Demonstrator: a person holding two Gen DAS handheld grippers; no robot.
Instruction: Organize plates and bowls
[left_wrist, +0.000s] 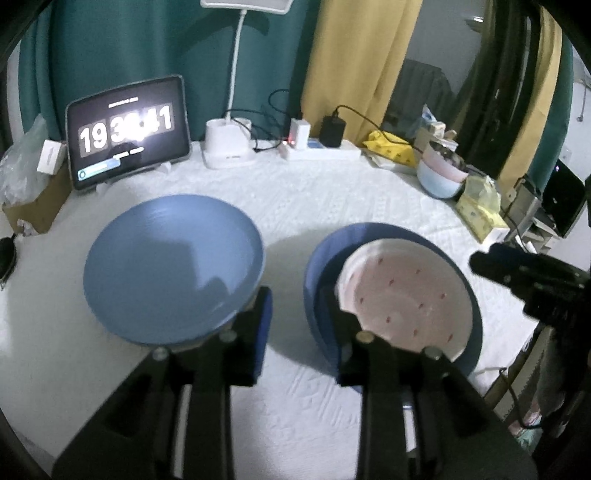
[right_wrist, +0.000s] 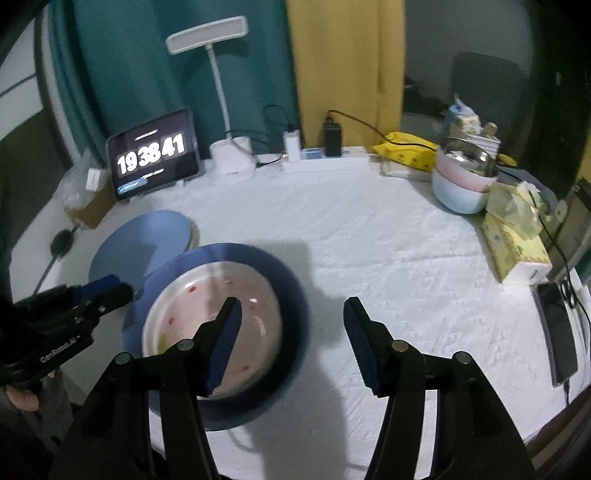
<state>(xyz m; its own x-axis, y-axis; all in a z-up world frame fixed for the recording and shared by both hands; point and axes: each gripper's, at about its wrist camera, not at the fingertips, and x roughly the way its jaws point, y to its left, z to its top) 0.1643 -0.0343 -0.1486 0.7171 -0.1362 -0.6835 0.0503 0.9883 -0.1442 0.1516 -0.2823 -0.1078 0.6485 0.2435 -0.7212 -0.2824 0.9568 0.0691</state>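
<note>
while the white cloth-covered table is crowded along its far edge, the stretch to the right of the dark blue plate lies bare cloth out to the tissue box and a phone by the right edge. behind the dark blue plate stand a tablet clock, a lamp base, a power strip and a stack of pastel bowls. the dark blue plate carries a white plate with small red marks, set off-centre on it. just left of it lies a lighter blue plate, apart from it with cloth between.

the left gripper has its jaws parted over the gap between the two blue plates, pads pressing on nothing. the right gripper stands wide open, its left finger over the white plate, its right over bare cloth, gripping nothing.
</note>
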